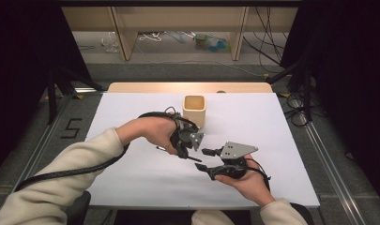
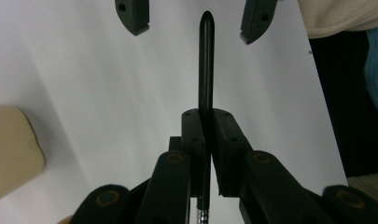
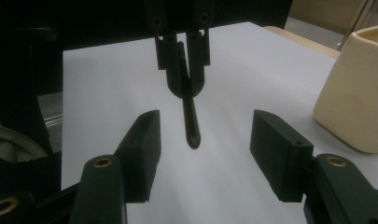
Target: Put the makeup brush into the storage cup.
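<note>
A black pen (image 2: 206,60) is clamped between the jaws of my left gripper (image 2: 206,116), which is shut on it, and its free end sticks out past them. In the high view the left gripper (image 1: 185,152) holds the pen (image 1: 193,159) just above the white table top, pointing toward my right gripper (image 1: 204,159). In the right gripper view the pen (image 3: 190,116) ends between the jaws of the right gripper (image 3: 205,135). Those jaws stand open on either side of it with a gap on both sides.
A cream square cup (image 1: 194,111) stands upright just behind the left hand, empty as far as I can see; the same cup (image 3: 359,88) is at the right of the right gripper view. The white table cover (image 1: 131,178) reaches the front edge. Cables trail from both grippers.
</note>
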Motion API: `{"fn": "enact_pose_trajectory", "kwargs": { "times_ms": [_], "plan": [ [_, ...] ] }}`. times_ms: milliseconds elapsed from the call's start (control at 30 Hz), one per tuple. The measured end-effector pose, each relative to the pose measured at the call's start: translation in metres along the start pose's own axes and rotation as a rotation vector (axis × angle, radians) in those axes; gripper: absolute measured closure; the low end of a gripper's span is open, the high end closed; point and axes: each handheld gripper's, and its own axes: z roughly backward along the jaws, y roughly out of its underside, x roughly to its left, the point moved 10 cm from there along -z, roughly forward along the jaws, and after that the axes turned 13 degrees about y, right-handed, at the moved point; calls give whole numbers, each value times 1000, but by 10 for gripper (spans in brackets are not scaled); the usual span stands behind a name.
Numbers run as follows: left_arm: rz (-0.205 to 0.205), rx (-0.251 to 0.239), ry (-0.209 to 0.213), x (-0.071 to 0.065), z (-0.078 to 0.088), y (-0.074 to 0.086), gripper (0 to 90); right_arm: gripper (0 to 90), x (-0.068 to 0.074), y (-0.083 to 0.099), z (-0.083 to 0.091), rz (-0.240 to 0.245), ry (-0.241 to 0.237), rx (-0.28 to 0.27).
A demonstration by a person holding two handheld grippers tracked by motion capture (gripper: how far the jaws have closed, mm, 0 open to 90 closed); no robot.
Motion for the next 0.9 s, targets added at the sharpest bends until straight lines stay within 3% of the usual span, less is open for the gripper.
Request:
{"fn": "enact_pose_trajectory", "kwargs": {
  "times_ms": [433,900],
  "plan": [
    [-11,-1,-7,-1,3,-6,840,564,4,-2,-6,8,-9,-1],
    [-14,-3,-5,-1,1,-8,840,766,7,-2,-6,34,-16,5]
  ]
}}
